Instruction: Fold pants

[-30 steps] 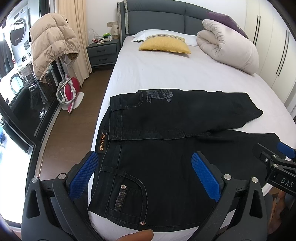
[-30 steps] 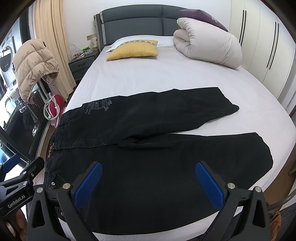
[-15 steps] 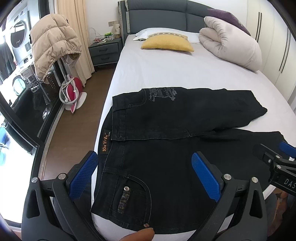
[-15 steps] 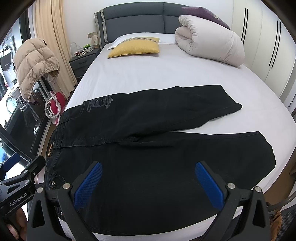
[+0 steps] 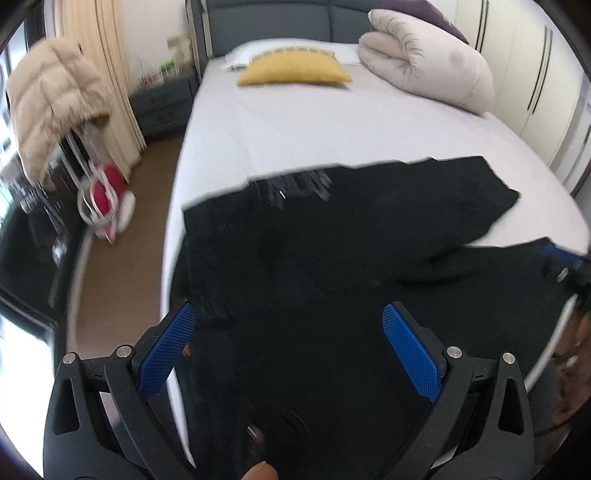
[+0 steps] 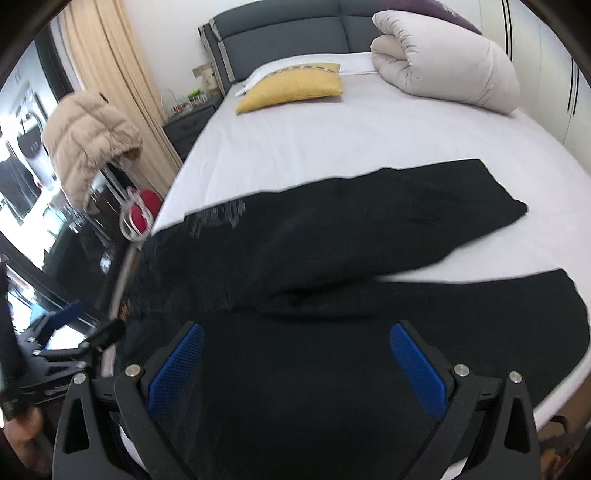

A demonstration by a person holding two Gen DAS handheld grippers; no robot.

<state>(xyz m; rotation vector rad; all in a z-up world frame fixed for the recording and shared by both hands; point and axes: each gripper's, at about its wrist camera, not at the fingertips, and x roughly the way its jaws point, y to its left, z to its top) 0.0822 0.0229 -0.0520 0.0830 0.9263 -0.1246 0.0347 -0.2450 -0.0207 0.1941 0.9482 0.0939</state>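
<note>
We see a bed covered in a white sheet, with a yellow pillow near its grey headboard and a rolled pale duvet beside it. To the left, off the bed, a beige puffer jacket hangs over a rack, a red object sits on the brown floor, and a dark nightstand stands by a curtain. White wardrobe doors line the right side. Nothing lies between our grippers and the cloth.

The black pants lie flat across the near part of the bed, waistband to the left at the bed's edge, one leg angled toward the far right and the other running along the near edge. Pale print marks the far hip; the left wrist view is blurred, so finer detail is lost.

Our left gripper hangs above the waist end, blue pads spread wide, grasping nothing; we cannot tell whether any part brushes the fabric. Our right gripper hangs above the near leg, likewise spread wide and empty. Each gripper shows at the edge of the other's view. A fingertip shows at the bottom of the left view.
</note>
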